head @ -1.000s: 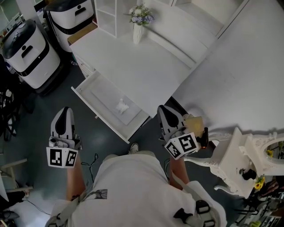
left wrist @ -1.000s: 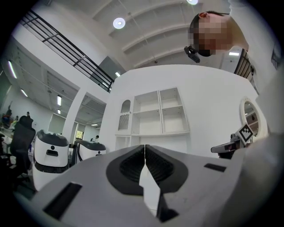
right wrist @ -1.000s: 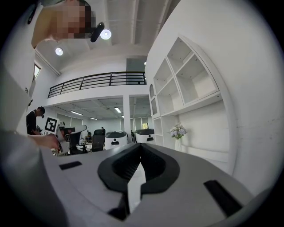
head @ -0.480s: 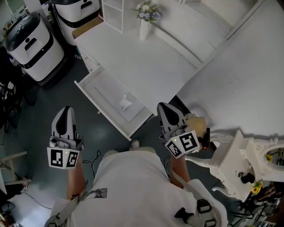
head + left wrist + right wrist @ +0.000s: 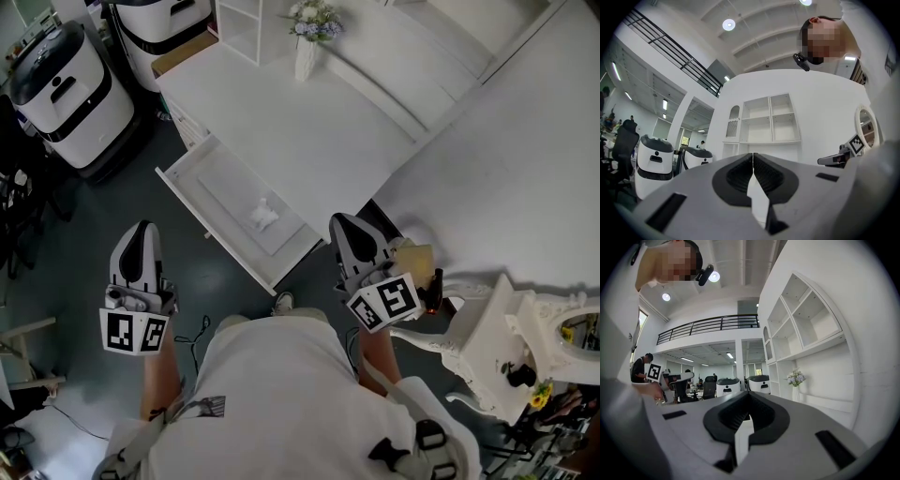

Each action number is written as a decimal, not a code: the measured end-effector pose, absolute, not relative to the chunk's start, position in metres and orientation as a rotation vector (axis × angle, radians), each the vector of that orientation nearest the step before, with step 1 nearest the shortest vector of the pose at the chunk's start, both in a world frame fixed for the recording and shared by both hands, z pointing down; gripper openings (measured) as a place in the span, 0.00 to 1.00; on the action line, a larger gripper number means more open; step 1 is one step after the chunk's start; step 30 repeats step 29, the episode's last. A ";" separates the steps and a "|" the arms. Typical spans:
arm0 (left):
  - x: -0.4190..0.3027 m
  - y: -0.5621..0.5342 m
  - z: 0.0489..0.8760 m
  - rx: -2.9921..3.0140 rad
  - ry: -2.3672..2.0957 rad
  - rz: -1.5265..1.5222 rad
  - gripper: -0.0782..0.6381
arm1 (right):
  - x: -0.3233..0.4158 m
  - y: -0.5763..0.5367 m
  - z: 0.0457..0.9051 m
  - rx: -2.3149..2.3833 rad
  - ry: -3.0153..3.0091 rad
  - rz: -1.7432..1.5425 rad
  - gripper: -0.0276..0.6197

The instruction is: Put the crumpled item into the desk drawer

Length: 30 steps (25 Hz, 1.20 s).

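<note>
Left gripper and right gripper are both closed and empty in front of the open drawer, where the crumpled item lies.

In its own view we see the left gripper's jaws pressed together with nothing between them. The right gripper's jaws look pressed together too, though the line where they meet is hard to make out. The crumpled item, a small white wad, rests on the drawer bottom, clear of both grippers. The drawer stands pulled out from the white desk, which carries a vase of flowers at its far side. The right gripper sits near the drawer's nearer end. The left one hangs well apart from it over the dark floor. An ornate white chair stands at our right.
</note>
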State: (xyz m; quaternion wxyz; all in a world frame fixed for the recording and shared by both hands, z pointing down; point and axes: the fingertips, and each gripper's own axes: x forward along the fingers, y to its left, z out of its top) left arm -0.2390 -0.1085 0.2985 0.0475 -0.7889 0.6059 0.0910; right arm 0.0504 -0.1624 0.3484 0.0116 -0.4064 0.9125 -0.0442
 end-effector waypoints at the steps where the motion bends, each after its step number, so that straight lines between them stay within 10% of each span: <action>1: -0.238 -0.109 0.299 -2.409 1.847 0.278 0.13 | 0.052 -0.163 0.349 -1.271 2.844 -0.143 0.06; 30: -0.209 -0.129 0.314 -2.395 1.890 0.251 0.13 | 0.062 -0.191 0.371 -1.194 2.893 -0.164 0.06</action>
